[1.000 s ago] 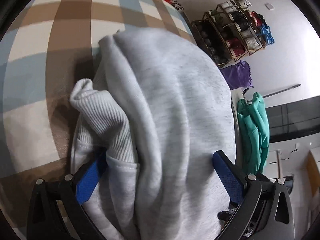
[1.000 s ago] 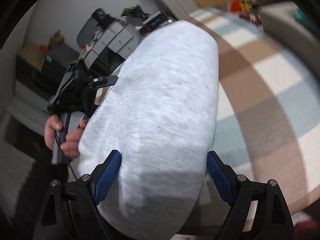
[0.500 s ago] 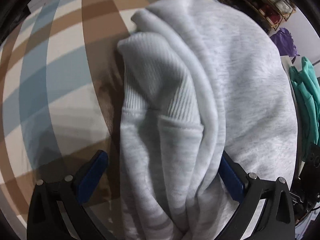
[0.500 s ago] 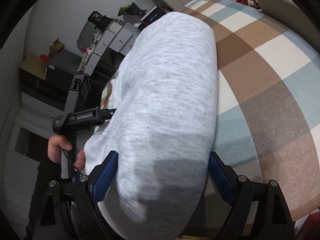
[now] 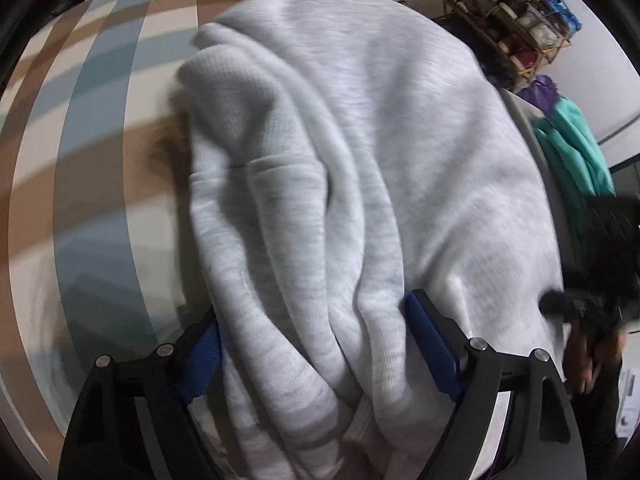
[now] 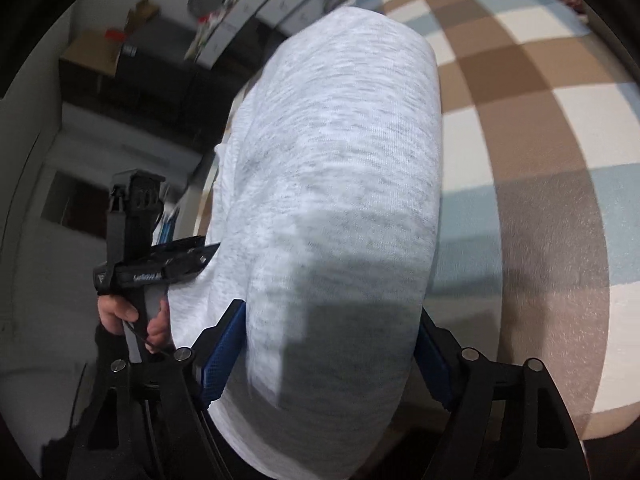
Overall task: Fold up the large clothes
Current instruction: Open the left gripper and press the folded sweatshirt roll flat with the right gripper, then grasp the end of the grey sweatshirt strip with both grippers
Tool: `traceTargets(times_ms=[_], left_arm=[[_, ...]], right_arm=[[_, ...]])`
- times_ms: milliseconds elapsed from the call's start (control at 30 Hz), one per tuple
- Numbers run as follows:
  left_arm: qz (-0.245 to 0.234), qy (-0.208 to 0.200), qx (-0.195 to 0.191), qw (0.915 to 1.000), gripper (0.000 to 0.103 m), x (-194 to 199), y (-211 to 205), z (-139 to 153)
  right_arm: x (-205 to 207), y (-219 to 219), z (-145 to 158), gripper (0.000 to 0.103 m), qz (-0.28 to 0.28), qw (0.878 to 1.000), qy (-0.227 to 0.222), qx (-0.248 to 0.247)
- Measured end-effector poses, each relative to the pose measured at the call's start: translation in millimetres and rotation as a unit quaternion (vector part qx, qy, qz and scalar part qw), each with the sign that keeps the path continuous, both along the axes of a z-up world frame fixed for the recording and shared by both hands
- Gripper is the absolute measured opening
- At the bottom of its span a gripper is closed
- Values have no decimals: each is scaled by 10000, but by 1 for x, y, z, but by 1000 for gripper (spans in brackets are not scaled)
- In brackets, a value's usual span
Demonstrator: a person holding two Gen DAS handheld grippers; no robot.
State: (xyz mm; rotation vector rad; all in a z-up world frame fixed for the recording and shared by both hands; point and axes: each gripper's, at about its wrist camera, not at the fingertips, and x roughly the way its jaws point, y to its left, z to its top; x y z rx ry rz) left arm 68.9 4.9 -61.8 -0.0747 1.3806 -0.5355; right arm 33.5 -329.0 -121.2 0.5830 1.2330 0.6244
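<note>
The left gripper (image 5: 316, 344) has its blue-padded jaws closing on a thick bunch of the grey sweatshirt (image 5: 360, 160), whose folds fill the whole gap between them; both pads press into the cloth. The right gripper (image 6: 328, 356) is closing as well, with a rounded, bulky roll of the same sweatshirt (image 6: 340, 184) wedged between its pads and touching both. From the left wrist view the garment spreads away from the jaws over a checked cover (image 5: 100, 160) of brown, blue and cream squares, a ribbed cuff or hem folded on top near the far left edge. Beyond it, to the right, green clothes (image 5: 576, 152) hang near a rack (image 5: 516, 24) of shoes. The right wrist view shows the person's hand (image 6: 132, 316) gripping the other tool's handle beside the roll.
</note>
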Motion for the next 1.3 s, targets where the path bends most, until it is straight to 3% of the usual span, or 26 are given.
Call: traceTargets(times_ms=[67, 300, 400, 467, 533, 667, 833, 1067, 1300], left_arm=[[-113, -17, -172, 9998, 85, -18, 5, 3], [-32, 125, -695, 9975, 85, -10, 38, -6], [-152, 81, -826, 9964, 85, -4, 41, -8], [-217, 11, -820, 9964, 85, -16, 40, -3], [-288, -56, -835, 9961, 85, -22, 36, 2], [-547, -196, -858, 9946, 76, -26, 34, 5], [-641, -468, -656, 9947, 67, -33, 23, 10], [-634, -553, -614, 9946, 67, -32, 10, 5], [-492, -271, -772, 9954, 74, -24, 4, -4]], right_arm=[[4, -3, -1, 82, 44, 10000, 75, 15], [26, 15, -7, 96, 333, 9992, -40, -238], [40, 12, -10, 97, 300, 9995, 1, -88], [38, 9, -11, 95, 130, 9999, 63, -10], [32, 11, -9, 88, 137, 9996, 14, -233], [24, 18, 4, 80, 164, 9980, -181, -586], [14, 40, 26, 76, 358, 9893, -711, -1225], [15, 51, 35, 75, 379, 9849, -693, -1539], [14, 55, 39, 76, 282, 9848, -647, -1588]])
